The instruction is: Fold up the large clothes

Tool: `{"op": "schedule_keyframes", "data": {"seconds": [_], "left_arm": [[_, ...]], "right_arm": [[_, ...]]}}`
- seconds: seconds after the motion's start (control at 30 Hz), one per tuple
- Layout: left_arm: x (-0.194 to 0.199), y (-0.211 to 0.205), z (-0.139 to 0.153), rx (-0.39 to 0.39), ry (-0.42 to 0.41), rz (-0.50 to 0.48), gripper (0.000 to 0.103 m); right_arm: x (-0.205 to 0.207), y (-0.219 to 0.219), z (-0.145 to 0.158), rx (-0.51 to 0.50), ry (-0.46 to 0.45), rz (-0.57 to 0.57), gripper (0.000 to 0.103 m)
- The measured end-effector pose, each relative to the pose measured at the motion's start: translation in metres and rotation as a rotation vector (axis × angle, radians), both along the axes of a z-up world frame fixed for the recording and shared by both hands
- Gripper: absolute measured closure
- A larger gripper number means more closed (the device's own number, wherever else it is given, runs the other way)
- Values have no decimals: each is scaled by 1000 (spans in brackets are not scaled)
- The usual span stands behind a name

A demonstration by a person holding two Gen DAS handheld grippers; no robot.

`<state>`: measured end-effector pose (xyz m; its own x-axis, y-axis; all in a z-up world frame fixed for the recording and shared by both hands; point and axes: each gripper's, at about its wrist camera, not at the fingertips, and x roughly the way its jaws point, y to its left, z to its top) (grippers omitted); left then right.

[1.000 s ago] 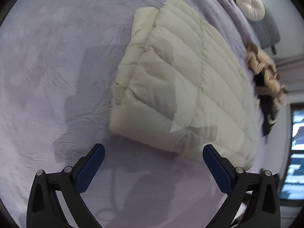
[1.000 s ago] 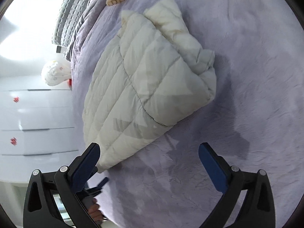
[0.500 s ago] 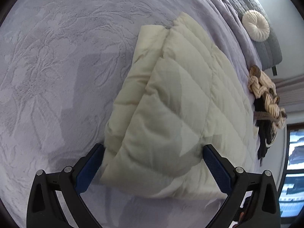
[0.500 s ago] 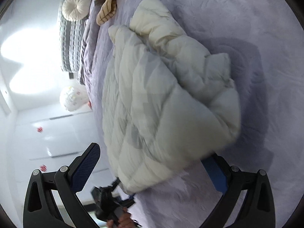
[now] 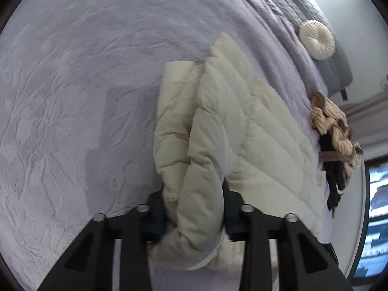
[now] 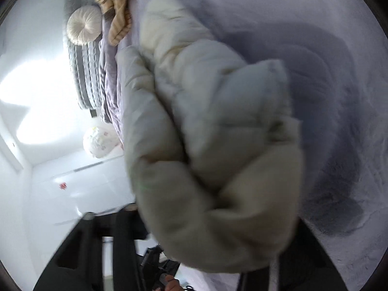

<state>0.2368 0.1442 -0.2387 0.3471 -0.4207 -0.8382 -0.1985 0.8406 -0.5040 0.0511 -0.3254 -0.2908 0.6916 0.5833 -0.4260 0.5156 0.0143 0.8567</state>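
A cream quilted puffer jacket [image 5: 242,131] lies folded on a lilac bedspread [image 5: 72,97]. My left gripper [image 5: 195,220] is shut on the jacket's near corner, with puffy fabric bunched between the blue pads. In the right wrist view the jacket [image 6: 213,145] fills the middle, blurred and bunched up close. My right gripper [image 6: 208,237] is closed on its near edge; the fingertips are hidden behind the fabric.
A round cream cushion [image 5: 316,40] and grey quilted headboard [image 5: 334,68] are at the bed's far end. A heap of striped tan and dark clothes [image 5: 334,140] lies beyond the jacket. White drawers [image 6: 72,181] stand beside the bed.
Both grippers moved in onto the jacket's near edge and closed on it. The fabric is now bunched between the fingers, and the right view shows it lifted close to the camera.
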Motion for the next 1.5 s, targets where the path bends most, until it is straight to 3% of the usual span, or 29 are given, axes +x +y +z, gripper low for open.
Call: {"op": "schedule_keyframes", "data": {"seconds": [0.1,0.2,0.4,0.67,0.83,0.93,1.13,1.2,1.23,1.5], "left_arm": [[-1,-2,12,5,-33,-37,74],[-7,3,23,-2,-52,-60,74],[-43,17,44,24,-45,-140,74],[-112,40,45,74,14,-248,74],[-129,47,35,118,30,-298,73],[-130,45,34,208,45,-319,53],[-133,61,49,249,57,-311,52],[-134,69,56,255,68,-281,30],[-136,73,60,263,61,-260,14],[-134,82,71,309,53,-255,13]], "right_arm": [[-4,0,0,32,-31,-25,79],[-10,1,11,44,-80,-19,82],[-36,5,39,-33,-109,59,82],[-103,16,42,-19,-64,66,82],[-137,26,26,5,-12,19,81],[-140,29,20,-13,28,12,77],[-130,24,43,-128,110,65,52],[-129,19,57,-186,144,87,36],[-128,16,62,-202,155,93,36],[-133,13,101,-394,287,209,31]]}}
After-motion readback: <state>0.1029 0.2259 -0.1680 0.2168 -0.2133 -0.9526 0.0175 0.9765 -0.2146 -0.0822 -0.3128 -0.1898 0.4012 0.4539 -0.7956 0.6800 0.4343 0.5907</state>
